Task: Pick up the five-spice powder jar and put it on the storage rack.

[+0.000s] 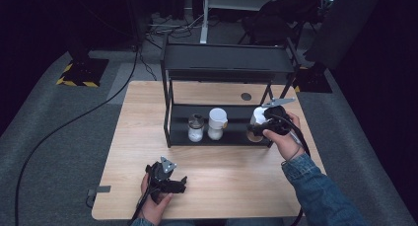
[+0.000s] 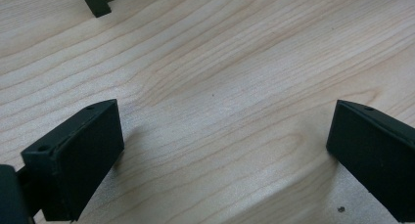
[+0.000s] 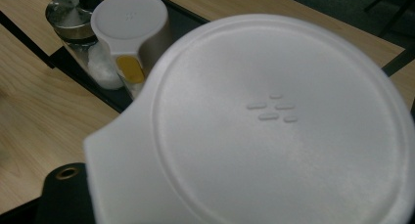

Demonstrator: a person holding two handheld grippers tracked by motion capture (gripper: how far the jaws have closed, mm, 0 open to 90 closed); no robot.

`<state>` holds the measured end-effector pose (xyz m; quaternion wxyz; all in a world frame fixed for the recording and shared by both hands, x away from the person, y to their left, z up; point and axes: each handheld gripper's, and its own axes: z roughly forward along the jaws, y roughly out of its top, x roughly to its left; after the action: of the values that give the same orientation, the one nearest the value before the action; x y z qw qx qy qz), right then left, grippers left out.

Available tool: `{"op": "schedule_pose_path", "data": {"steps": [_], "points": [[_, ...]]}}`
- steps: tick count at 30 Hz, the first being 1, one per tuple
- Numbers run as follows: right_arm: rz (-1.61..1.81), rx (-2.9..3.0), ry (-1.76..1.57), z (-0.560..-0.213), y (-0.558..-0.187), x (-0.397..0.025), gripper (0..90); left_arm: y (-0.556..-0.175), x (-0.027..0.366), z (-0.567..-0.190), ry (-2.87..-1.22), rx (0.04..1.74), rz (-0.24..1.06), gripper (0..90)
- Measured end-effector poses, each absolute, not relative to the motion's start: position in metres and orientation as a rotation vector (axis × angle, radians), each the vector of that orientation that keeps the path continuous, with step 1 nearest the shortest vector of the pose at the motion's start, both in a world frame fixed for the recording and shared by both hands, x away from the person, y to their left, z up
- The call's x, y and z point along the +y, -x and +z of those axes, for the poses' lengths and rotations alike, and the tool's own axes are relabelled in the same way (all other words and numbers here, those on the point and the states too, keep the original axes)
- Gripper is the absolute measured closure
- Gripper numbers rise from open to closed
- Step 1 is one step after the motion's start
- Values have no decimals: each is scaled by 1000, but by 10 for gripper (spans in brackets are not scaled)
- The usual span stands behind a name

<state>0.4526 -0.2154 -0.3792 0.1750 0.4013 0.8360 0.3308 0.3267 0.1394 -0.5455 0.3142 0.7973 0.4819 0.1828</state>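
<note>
While gripped, jar (image 3: 274,121) upright (lid up) — R gripper (image 1: 263,123).

Two white-lidded jars (image 1: 217,123) (image 1: 258,118), one metal-lidded shaker (image 1: 195,128), one black rack (image 1: 226,63).

Pale wood-grain table (image 1: 231,181); black metal shelf rack (image 1: 226,63); white-lidded container (image 3: 274,126); yellow-tabbed white-capped jar (image 3: 129,33); blue denim sleeve (image 1: 320,186).

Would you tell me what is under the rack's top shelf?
On the lower shelf stand a metal-capped jar, a white-lidded jar and, at the right gripper, another white-lidded container; its contents are covered.
</note>
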Motion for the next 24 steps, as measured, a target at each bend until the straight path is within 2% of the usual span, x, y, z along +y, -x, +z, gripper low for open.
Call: {"op": "schedule_pose_path", "data": {"steps": [24], "points": [[933, 2377, -1134, -396, -473, -197, 213, -327, 139, -545, -2101, 1270, 482, 3]]}}
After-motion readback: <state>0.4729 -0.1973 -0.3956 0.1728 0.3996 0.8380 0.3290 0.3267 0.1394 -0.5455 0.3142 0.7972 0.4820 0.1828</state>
